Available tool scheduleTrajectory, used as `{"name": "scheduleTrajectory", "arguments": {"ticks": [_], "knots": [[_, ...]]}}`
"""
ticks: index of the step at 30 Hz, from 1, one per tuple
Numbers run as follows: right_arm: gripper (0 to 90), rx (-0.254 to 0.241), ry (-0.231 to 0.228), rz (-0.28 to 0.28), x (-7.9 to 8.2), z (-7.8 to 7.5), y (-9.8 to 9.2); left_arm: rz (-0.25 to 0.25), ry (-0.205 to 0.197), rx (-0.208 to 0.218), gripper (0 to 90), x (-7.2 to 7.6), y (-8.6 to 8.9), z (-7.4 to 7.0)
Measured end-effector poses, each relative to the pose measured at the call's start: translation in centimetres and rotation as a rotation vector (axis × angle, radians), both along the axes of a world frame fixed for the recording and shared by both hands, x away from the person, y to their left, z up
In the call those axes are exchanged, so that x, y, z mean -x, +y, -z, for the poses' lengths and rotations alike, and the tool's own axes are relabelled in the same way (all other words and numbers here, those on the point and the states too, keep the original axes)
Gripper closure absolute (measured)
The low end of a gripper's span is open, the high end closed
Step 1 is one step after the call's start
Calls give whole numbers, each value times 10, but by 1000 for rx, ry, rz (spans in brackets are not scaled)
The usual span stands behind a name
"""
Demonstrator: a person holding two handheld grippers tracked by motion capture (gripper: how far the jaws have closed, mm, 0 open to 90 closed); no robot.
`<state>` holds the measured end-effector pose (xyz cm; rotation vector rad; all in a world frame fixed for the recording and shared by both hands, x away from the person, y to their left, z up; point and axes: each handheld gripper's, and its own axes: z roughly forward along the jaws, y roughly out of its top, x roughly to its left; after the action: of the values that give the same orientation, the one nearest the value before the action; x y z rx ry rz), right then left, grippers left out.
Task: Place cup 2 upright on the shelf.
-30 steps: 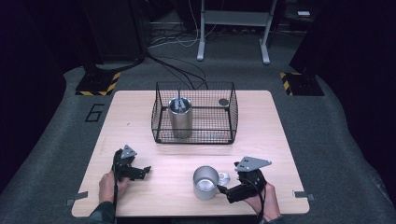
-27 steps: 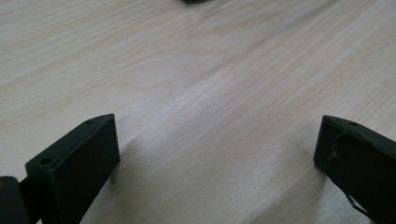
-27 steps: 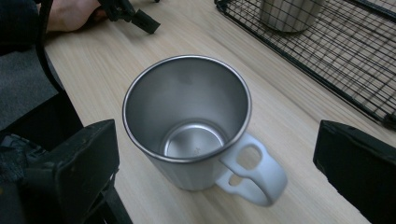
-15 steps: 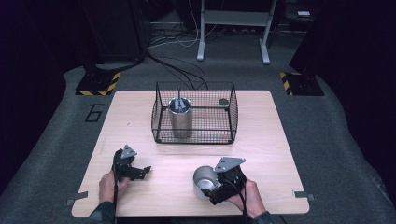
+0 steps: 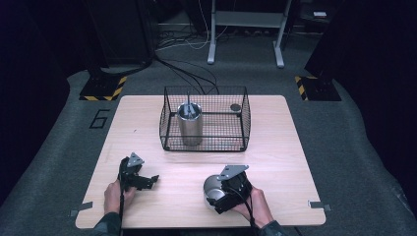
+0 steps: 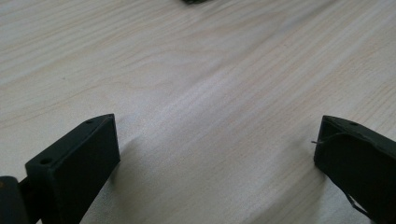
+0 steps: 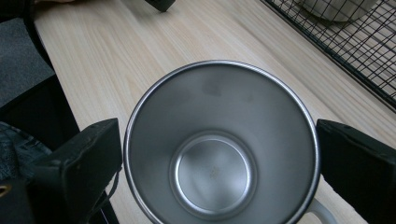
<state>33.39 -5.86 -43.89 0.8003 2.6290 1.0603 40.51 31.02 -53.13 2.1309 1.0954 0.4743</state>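
Straddling the steel mug [image 7: 219, 149], which stands upright on the table [image 5: 290, 147] near its front edge, the wide-open right gripper [image 5: 229, 191] should be lowered squarely and closed evenly before any lift is attempted.

Steel mug [image 7: 219, 149], upright, empty, near table's front edge, btwn jaws

Number 6 on grey floor mat [image 5: 100, 118]
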Motion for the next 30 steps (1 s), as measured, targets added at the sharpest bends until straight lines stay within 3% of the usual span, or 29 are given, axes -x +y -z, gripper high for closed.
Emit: {"name": "scheduleTrajectory", "arguments": {"ticks": [10, 22, 30], "knots": [[45, 13, 12, 12, -1, 5, 2, 0, 0, 0, 0, 0, 0, 0], [55, 14, -13, 32, 0, 5, 2, 0, 0, 0, 0, 0, 0, 0], [56, -1, -29, 42, -3, -4, -3, 0, -1, 0, 0, 0, 0, 0]]}}
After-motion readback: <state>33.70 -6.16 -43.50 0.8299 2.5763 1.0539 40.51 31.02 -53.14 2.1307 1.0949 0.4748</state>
